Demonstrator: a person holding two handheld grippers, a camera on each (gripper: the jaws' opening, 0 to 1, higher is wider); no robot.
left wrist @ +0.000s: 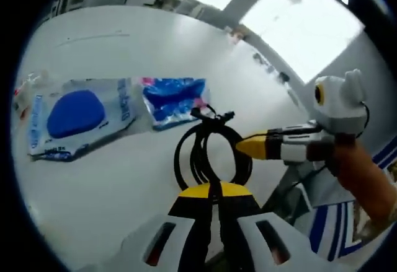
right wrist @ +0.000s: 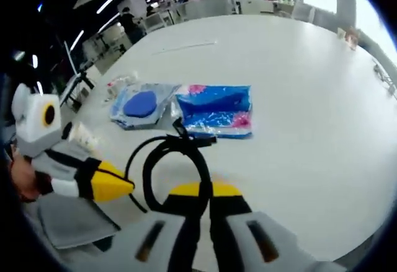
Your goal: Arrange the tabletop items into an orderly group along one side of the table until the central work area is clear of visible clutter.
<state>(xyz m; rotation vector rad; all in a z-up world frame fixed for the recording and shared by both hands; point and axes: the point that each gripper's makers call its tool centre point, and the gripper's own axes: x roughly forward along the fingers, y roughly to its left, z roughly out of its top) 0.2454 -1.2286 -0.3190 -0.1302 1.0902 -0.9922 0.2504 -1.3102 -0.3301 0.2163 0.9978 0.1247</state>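
- Left gripper view takes in the large round white surface (left wrist: 124,179), smooth and faintly glossy. Its middle is mostly bare, with the things gathered toward the near edge. On so slick a top, anything nudged is likely to slide rather than stay put.
- Two flat crinkly plastic packets lie side by side on it, edges touching or slightly overlapping. One is a clear pouch with a rounded blue pad inside (left wrist: 77,116); the other is a blue printed bag with pink flowers (left wrist: 173,100). A swinging cable or a passing gripper could drag these light, limp packets out of line.
- A small clear wrapper with red print (left wrist: 26,92) sits just beyond the pouch, too small to identify. It could be forgotten at the edge of the group.
- The coiled black cable (left wrist: 208,154), rubbery, round in section and bound at the top with a tie, stands in a loop between the two grippers.
- The left gripper (left wrist: 214,191), white with yellow tips, has its fingers pressed together on the lower part of the coil. The grip looks narrow, so the coil could twist or slip out as it moves.
- The right gripper (right wrist: 198,191) likewise has its fingers closed on the cable in the right gripper view. With both pinching one springy loop, pulling in different directions may strain the tie and let the coil spring open.
- A grey folded cloth (right wrist: 74,219) lies beside the near edge, soft and matte. A dangling cable end could catch on it.
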